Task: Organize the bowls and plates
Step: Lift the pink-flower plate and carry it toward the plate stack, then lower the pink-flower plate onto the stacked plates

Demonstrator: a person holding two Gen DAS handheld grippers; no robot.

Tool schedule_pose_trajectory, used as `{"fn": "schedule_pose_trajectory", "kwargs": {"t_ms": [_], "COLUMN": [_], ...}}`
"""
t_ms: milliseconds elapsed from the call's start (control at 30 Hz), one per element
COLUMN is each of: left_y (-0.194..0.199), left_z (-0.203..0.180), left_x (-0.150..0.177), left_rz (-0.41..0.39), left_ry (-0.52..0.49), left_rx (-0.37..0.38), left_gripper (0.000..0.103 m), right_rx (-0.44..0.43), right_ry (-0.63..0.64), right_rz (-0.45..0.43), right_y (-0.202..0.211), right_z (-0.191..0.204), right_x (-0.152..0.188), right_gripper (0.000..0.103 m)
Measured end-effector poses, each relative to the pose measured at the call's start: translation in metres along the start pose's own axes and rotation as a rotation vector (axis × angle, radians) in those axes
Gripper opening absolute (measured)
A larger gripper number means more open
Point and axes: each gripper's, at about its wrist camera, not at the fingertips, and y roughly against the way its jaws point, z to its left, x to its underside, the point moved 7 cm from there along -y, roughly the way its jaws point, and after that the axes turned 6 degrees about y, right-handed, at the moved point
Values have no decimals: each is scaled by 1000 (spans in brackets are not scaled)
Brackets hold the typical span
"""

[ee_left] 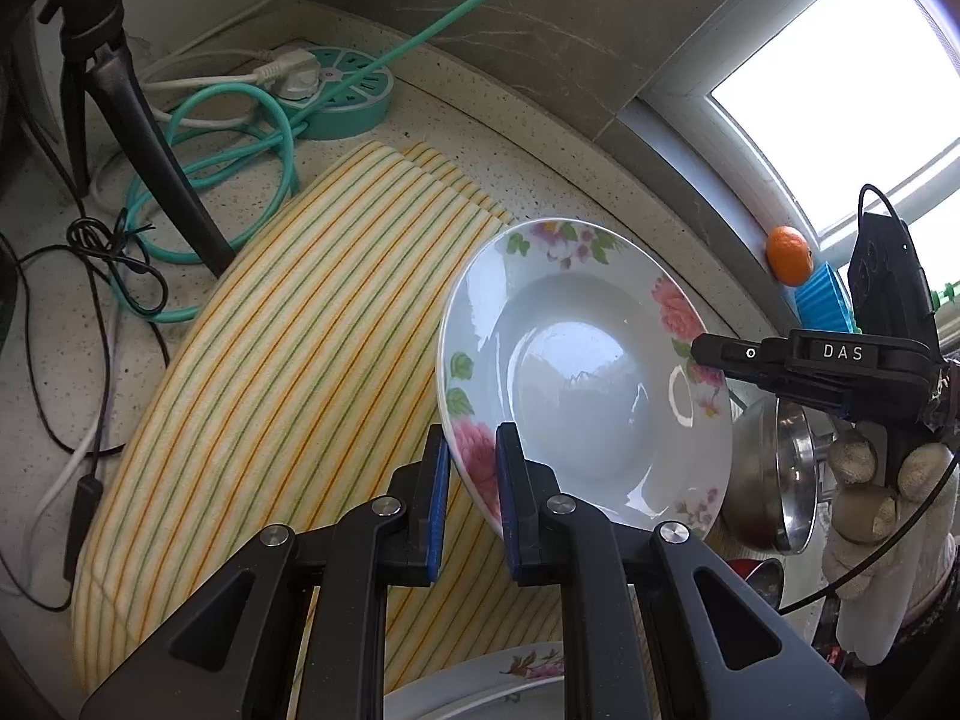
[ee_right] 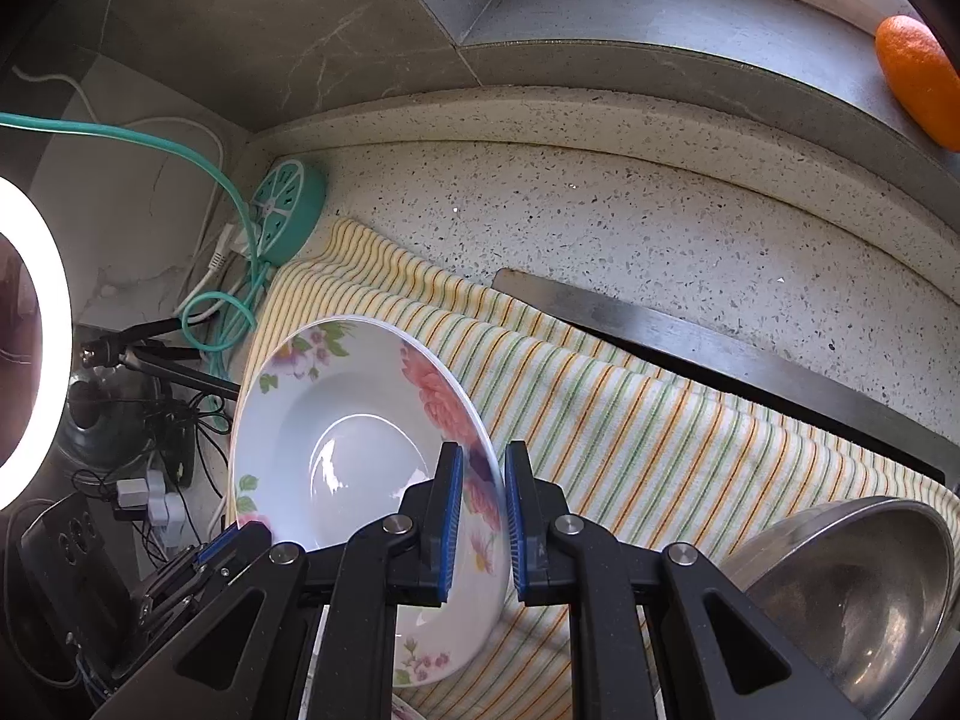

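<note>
A white floral plate (ee_left: 588,384) is held tilted above a striped cloth (ee_left: 288,360). My left gripper (ee_left: 471,480) has its jaws around the plate's near rim, one on each side, pinching it. My right gripper (ee_right: 483,498) straddles the opposite rim of the same plate (ee_right: 336,456), with a small gap showing at each pad. In the left wrist view the right gripper (ee_left: 702,354) reaches the plate's right rim. A second floral plate (ee_left: 510,684) lies below. A steel bowl (ee_right: 852,600) sits on its side at right and also shows in the left wrist view (ee_left: 774,474).
A teal power strip (ee_left: 342,90) with teal cable (ee_left: 240,180) and a tripod leg (ee_left: 150,138) stand at the left on the speckled counter (ee_right: 600,216). An orange (ee_right: 918,78) rests on the window ledge. A sink edge (ee_right: 720,348) runs behind the cloth.
</note>
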Motion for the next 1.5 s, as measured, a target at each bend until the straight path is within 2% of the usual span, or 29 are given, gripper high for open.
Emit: {"fn": "schedule_pose_trajectory", "kwargs": {"t_ms": [400,1500], "left_y": [32,71], "left_z": [11,25], "left_x": [9,58], "left_rz": [-8,30], "left_ry": [-41,-181], "left_rx": [14,36], "left_gripper": [14,13], "right_rx": [-15,-25], "right_ry": [-19,-126], "right_rz": [-38,-135], "right_y": [19,47], "right_z": [29,49], "right_x": [35,141], "right_gripper": [13,13]}}
